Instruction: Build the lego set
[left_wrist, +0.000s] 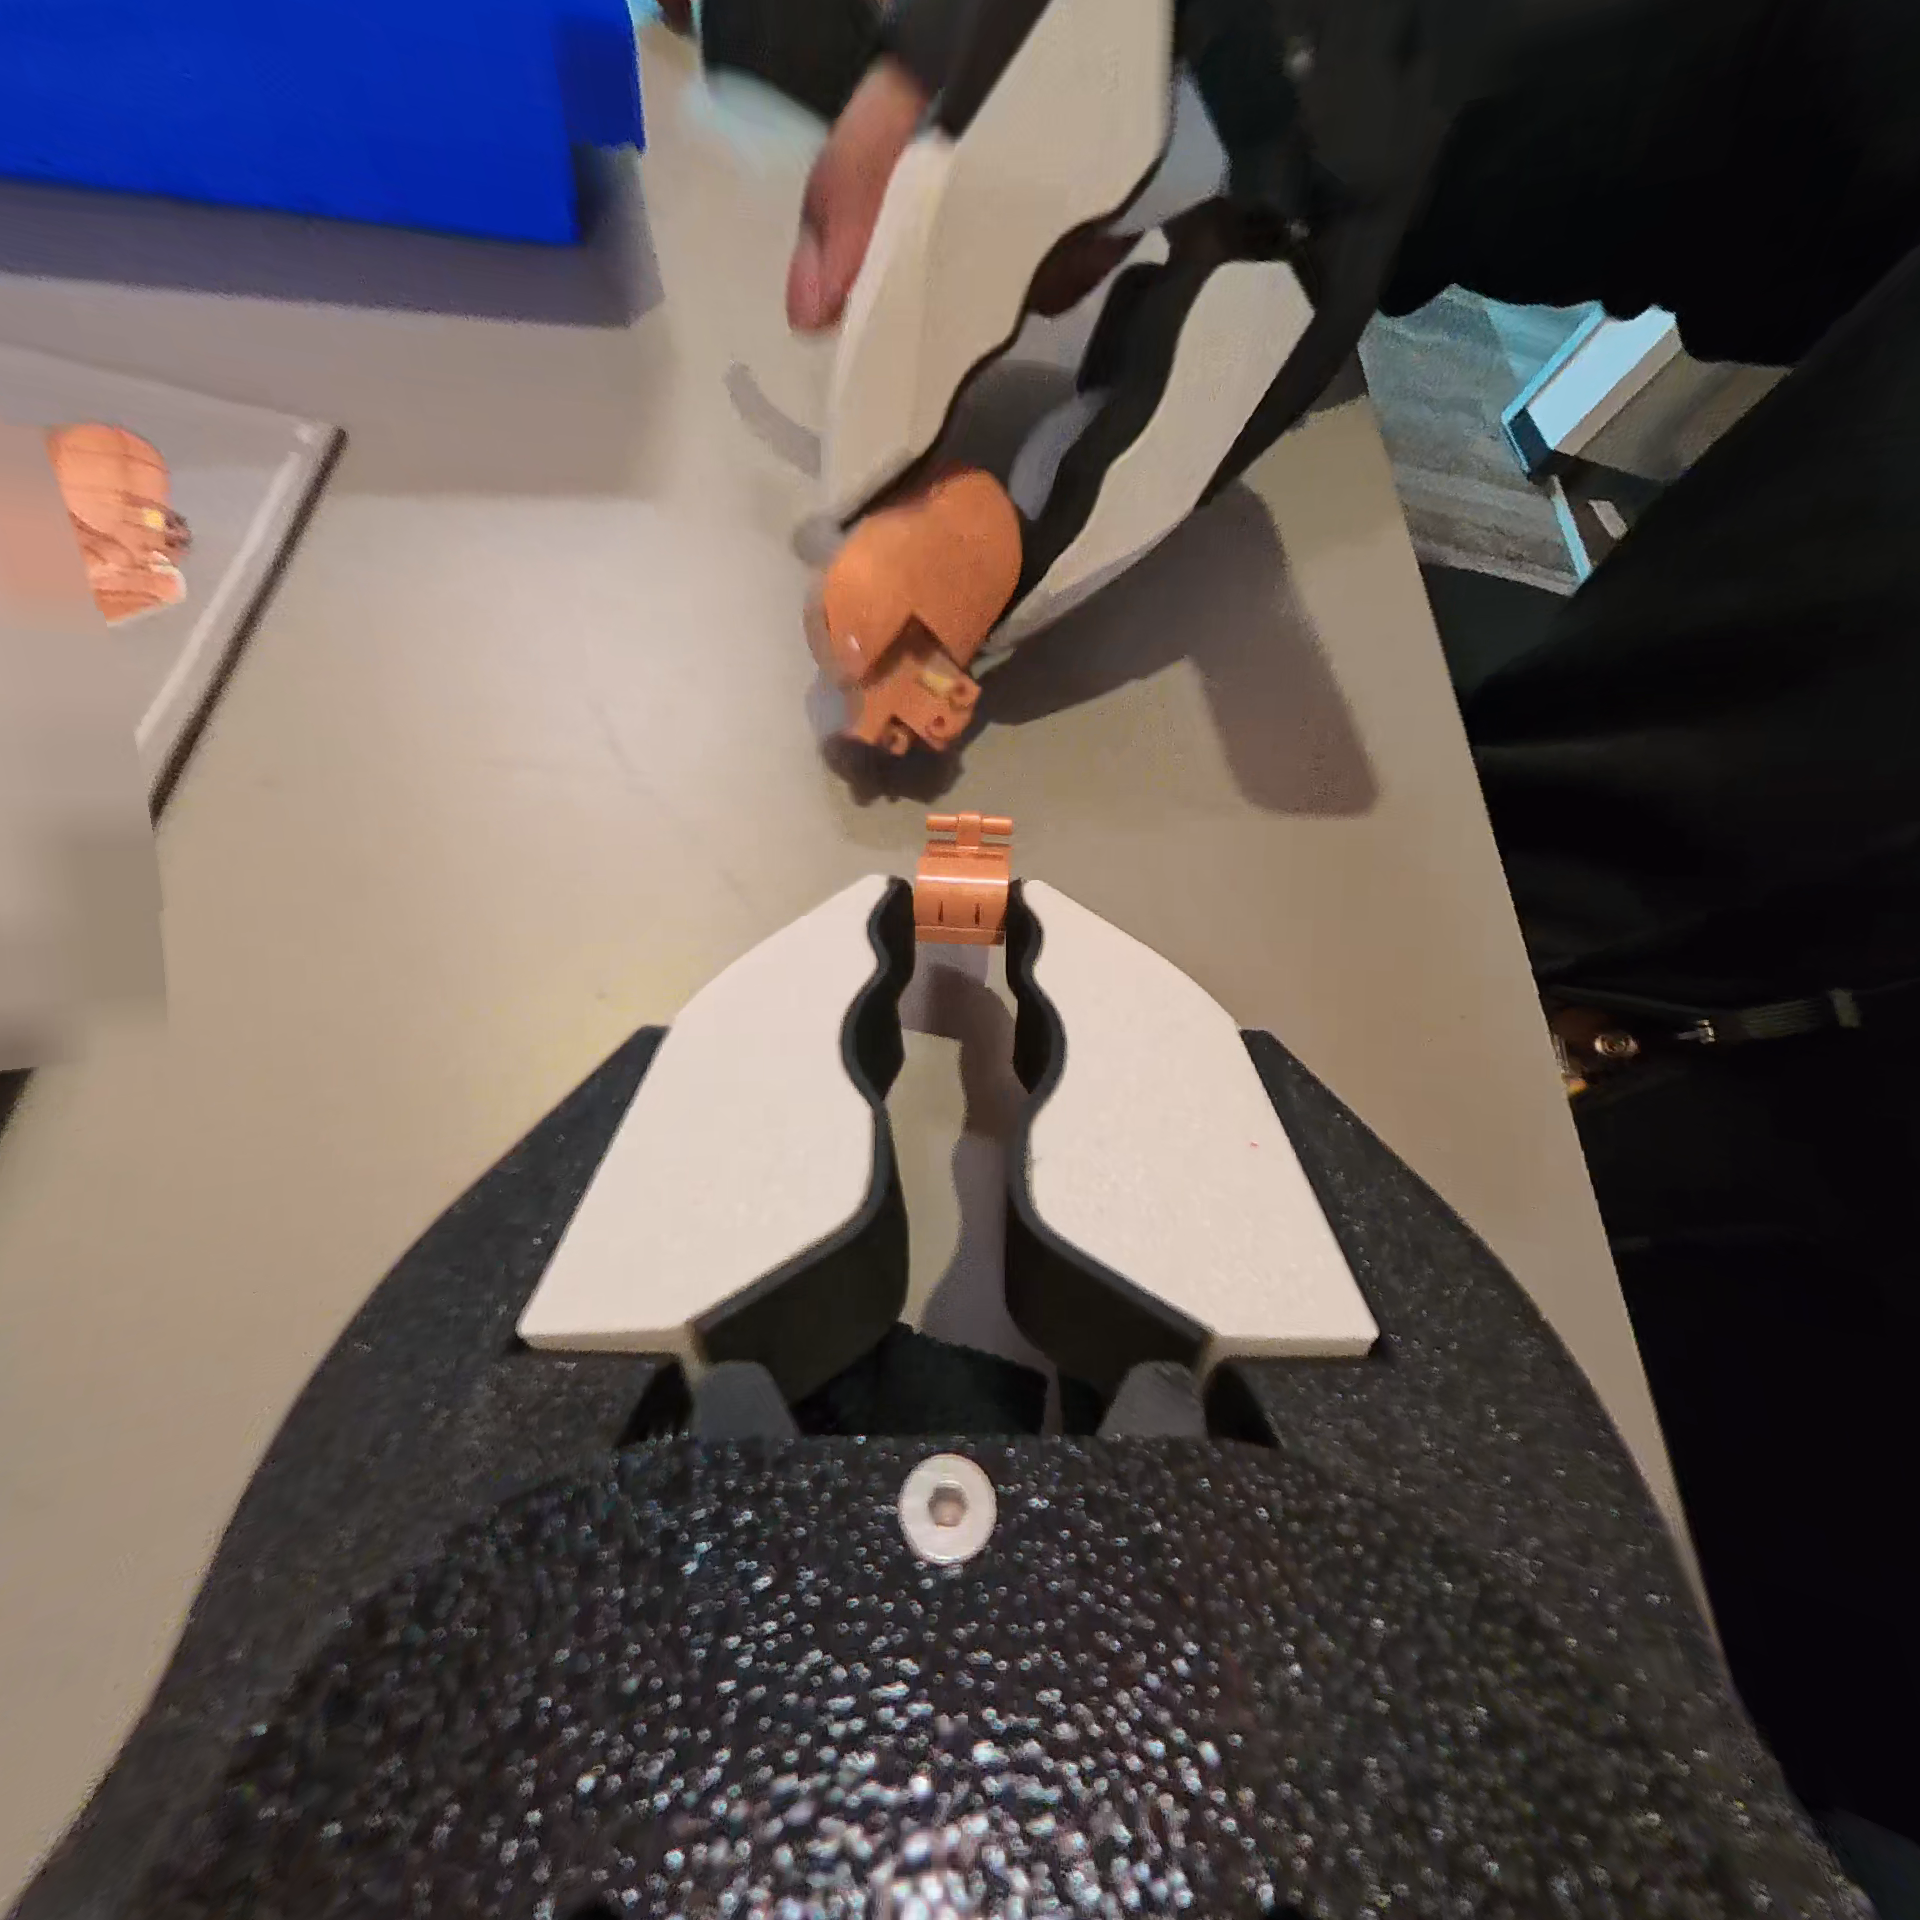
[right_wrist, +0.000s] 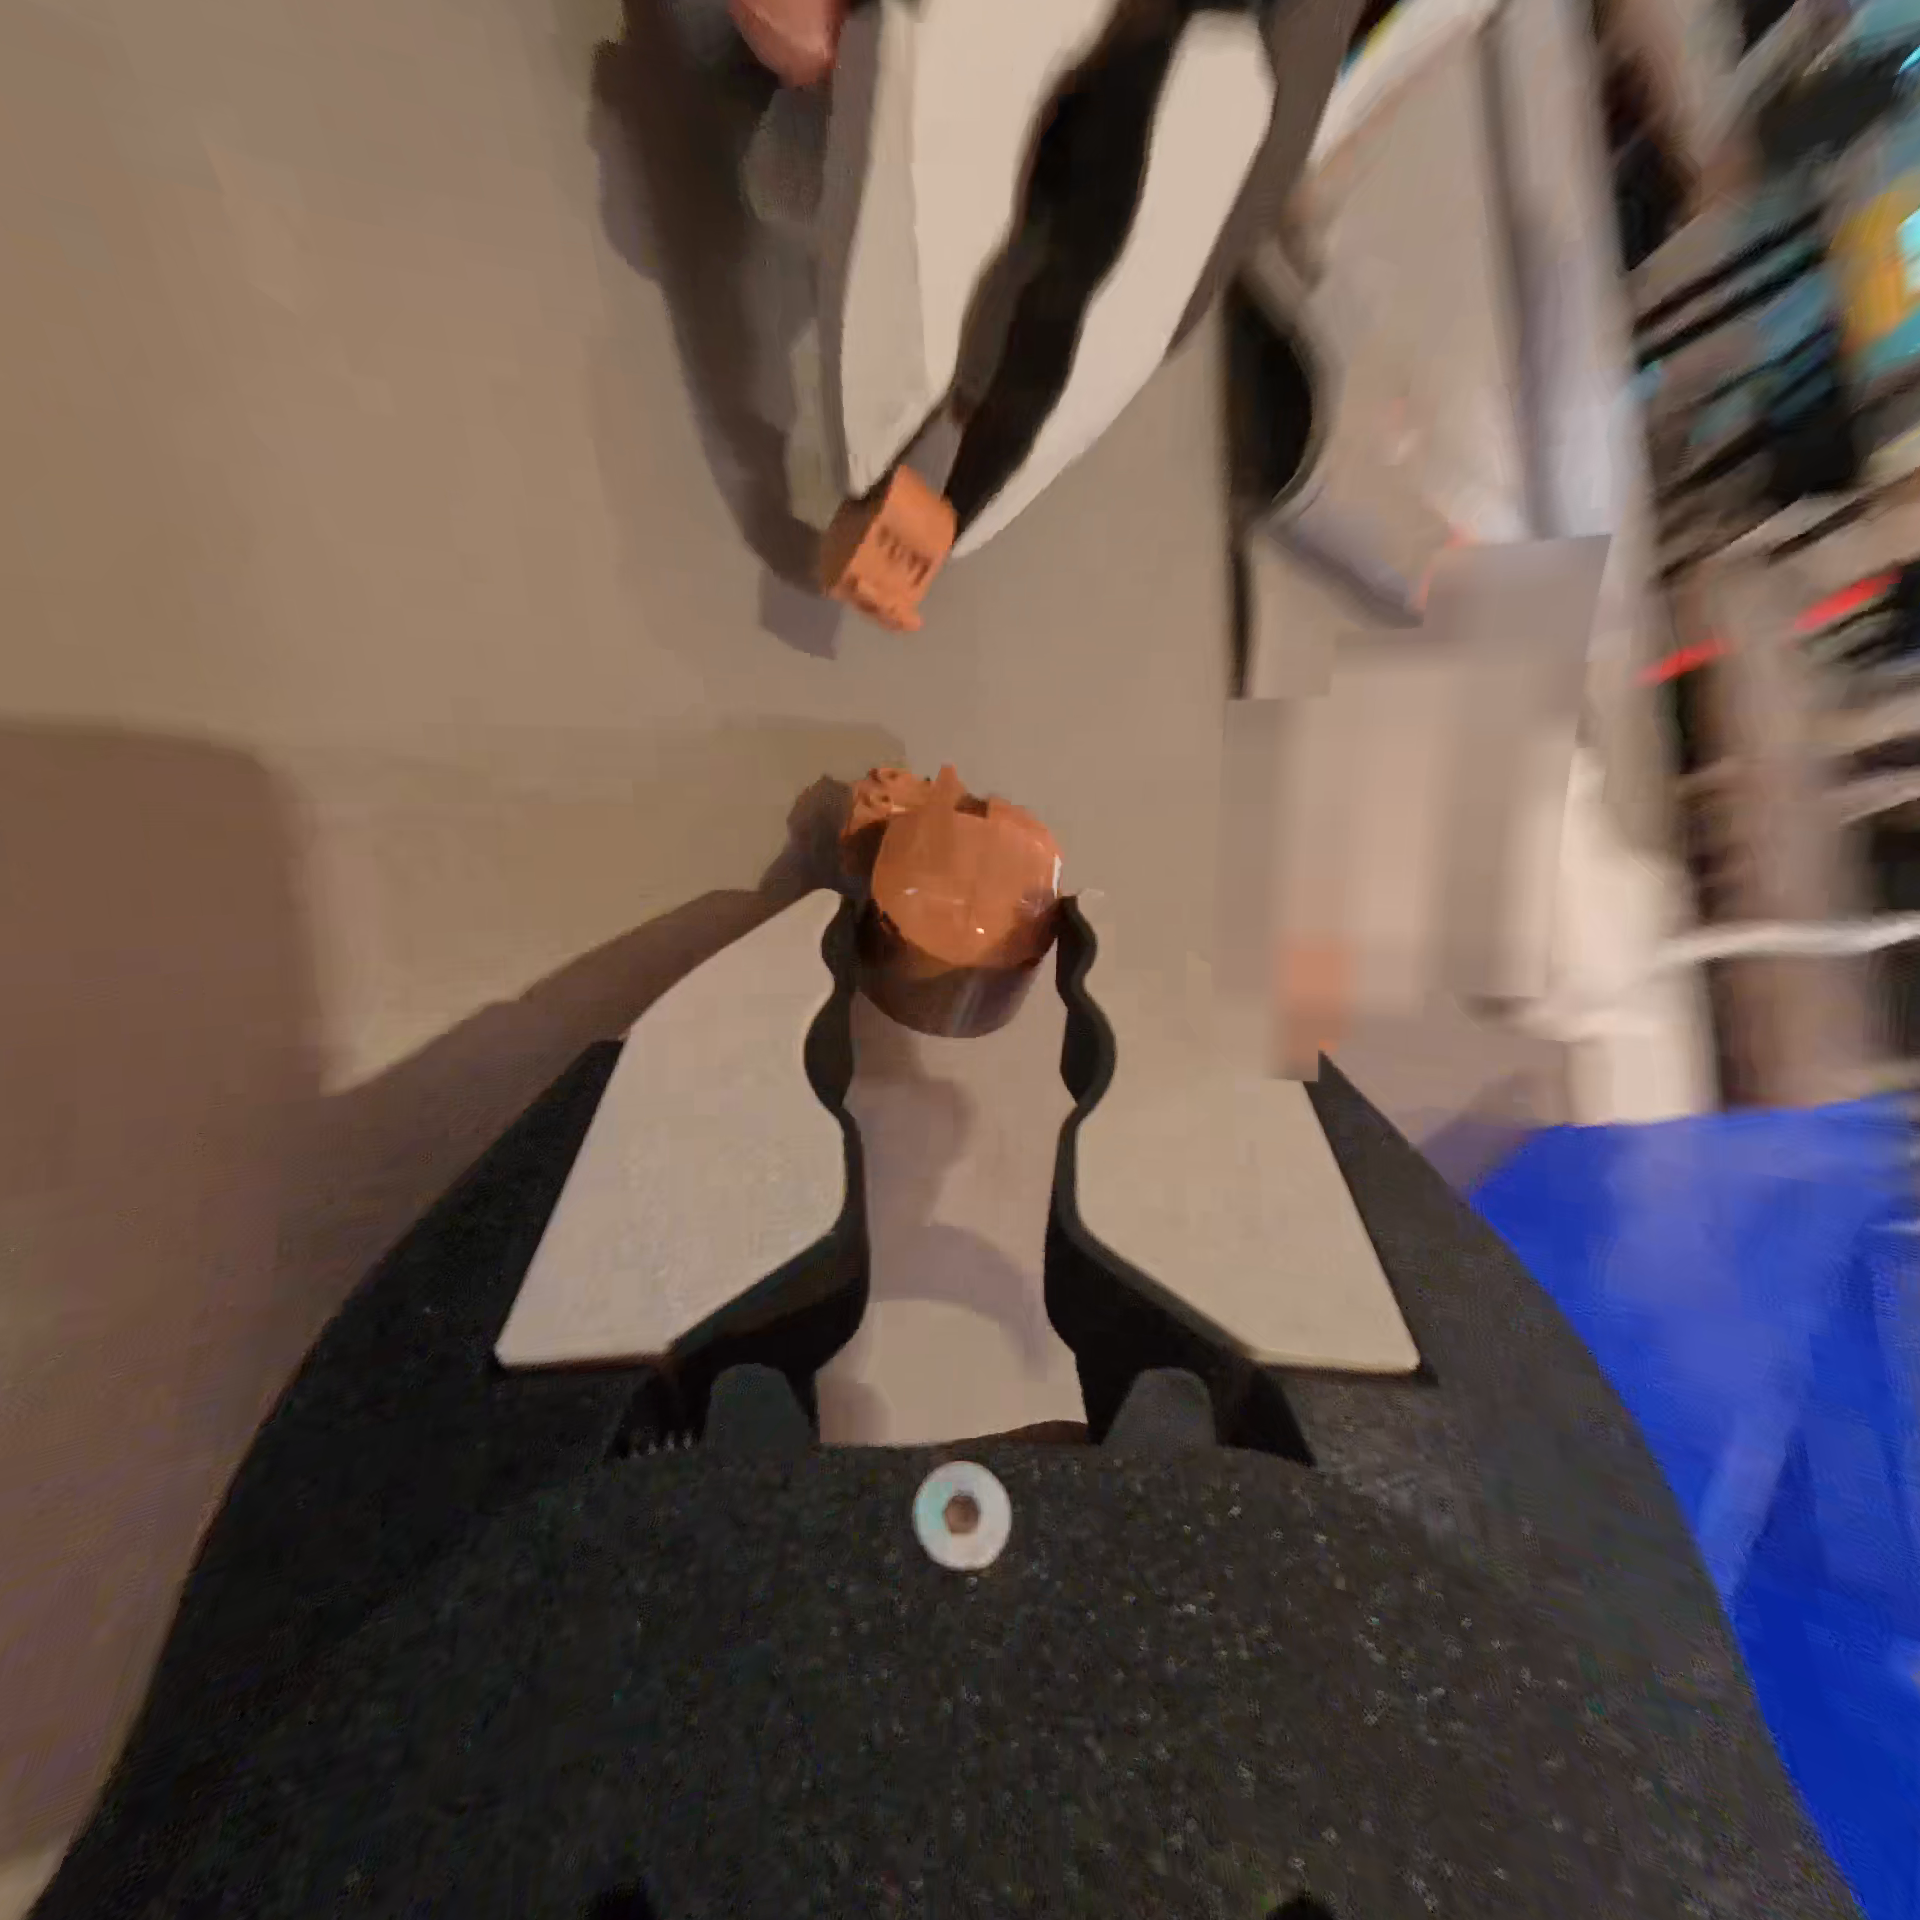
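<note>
The left gripper (left_wrist: 961, 902) pinches a small orange hinge piece (left_wrist: 963, 894) at its fingertips, clip end forward. The right gripper (right_wrist: 961, 920) clamps the rounded orange assembly (right_wrist: 956, 894) above the surface (left_wrist: 468, 883), its connector facing the piece, likely for mating the 2.

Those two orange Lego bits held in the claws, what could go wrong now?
The left claw pinches the small orange piece only at its fingertips, so it might twist or pop out when pressed. The right claw grips the rounded orange assembly by its curved sides; it could slip. Both views are blurred, so alignment may be off.
</note>
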